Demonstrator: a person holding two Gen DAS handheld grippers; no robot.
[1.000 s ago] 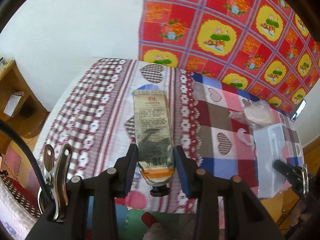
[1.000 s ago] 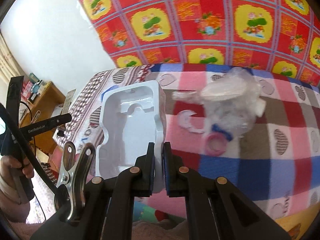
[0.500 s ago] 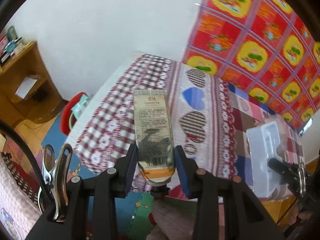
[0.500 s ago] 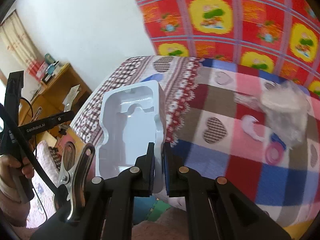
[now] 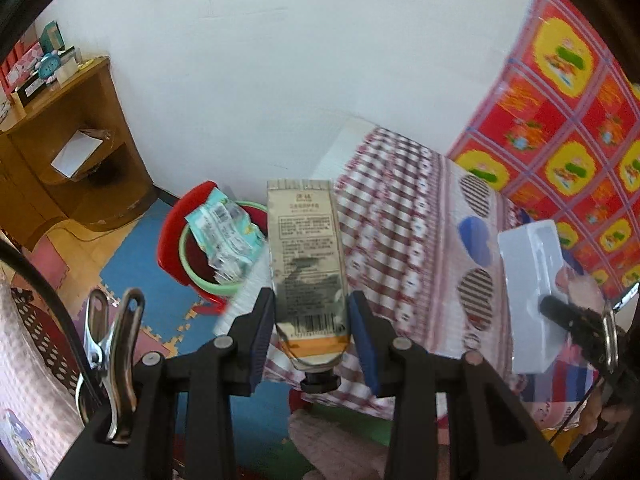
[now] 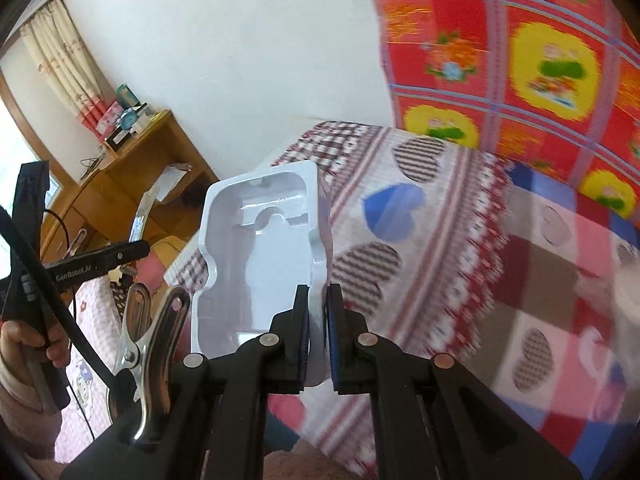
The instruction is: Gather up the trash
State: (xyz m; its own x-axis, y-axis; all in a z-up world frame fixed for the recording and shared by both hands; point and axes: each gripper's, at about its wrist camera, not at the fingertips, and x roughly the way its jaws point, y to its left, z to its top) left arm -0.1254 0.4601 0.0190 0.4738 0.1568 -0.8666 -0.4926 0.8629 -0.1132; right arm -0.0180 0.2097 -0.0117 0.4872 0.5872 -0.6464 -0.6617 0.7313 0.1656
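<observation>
The left gripper (image 5: 312, 332) has its fingers about half open, and their blue pads clamp the sides of a flat tube (image 5: 306, 252). The tube is soft, gold-beige, printed with small text and a barcode, with an orange band and a black cap at the near end. It is held in the air at the edge of the bed (image 5: 404, 216), whose checked cover carries striped hearts. Beyond the tube, on the floor, stands a red bin (image 5: 170, 240) with a green rim, and a crinkled pale-green wrapper (image 5: 224, 232) sticks out of it.

The right gripper (image 6: 317, 340) has its fingers nearly closed, pinching the thin rim of a white moulded plastic tray (image 6: 260, 256), glossy with a shaped recess, held above the bed's edge.
</observation>
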